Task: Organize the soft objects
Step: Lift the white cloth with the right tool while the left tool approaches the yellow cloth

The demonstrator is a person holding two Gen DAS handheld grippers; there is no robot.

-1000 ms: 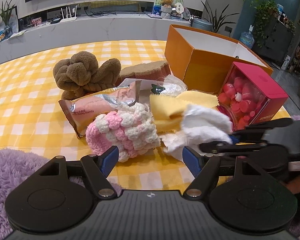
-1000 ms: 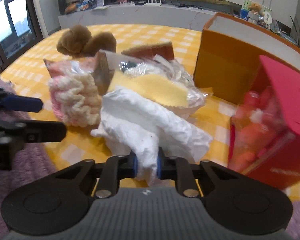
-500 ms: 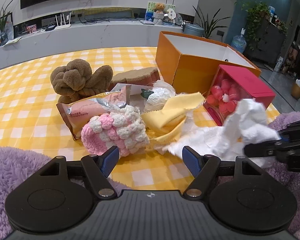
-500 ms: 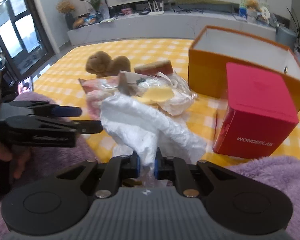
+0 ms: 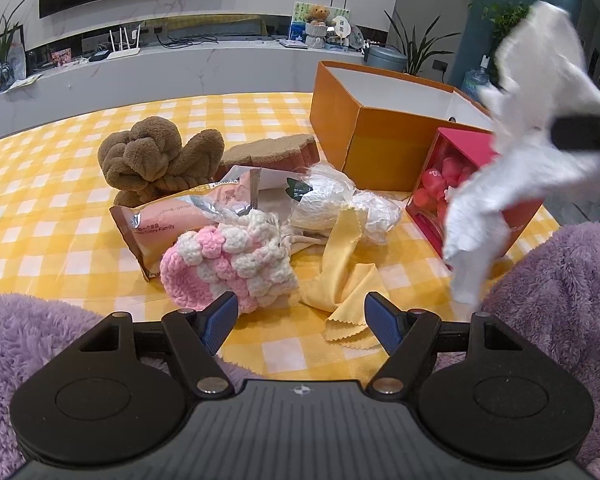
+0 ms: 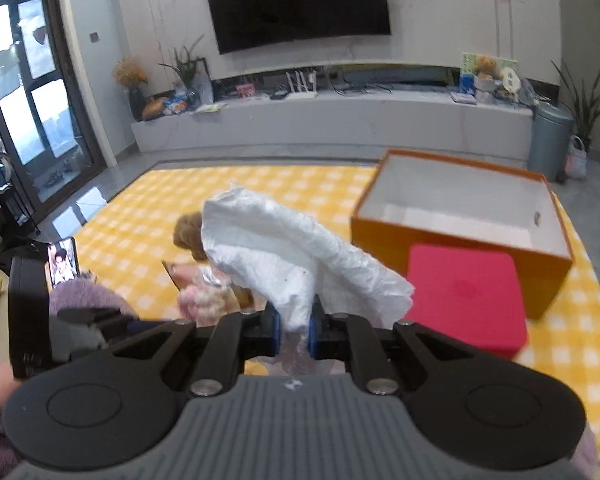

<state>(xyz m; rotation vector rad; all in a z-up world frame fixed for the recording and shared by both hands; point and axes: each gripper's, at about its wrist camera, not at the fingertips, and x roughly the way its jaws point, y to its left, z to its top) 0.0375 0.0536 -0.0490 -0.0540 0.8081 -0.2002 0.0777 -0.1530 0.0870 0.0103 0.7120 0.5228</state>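
The orange box [image 6: 460, 216] stands empty behind the red box [image 6: 466, 300]. The white cloth [image 6: 296, 256] hangs in the air, pinched in the closed right gripper [image 6: 294, 332]; carry it fully over the rim before releasing, so trailing folds clear. The left gripper [image 5: 300, 320] is open, empty.

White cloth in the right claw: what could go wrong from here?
1. The right claw pinches only one bunched end of the white cloth; it may slip out.
2. Its loose tail hangs beside the red box and could snag it.
3. The cloth could drape over the orange box rim.
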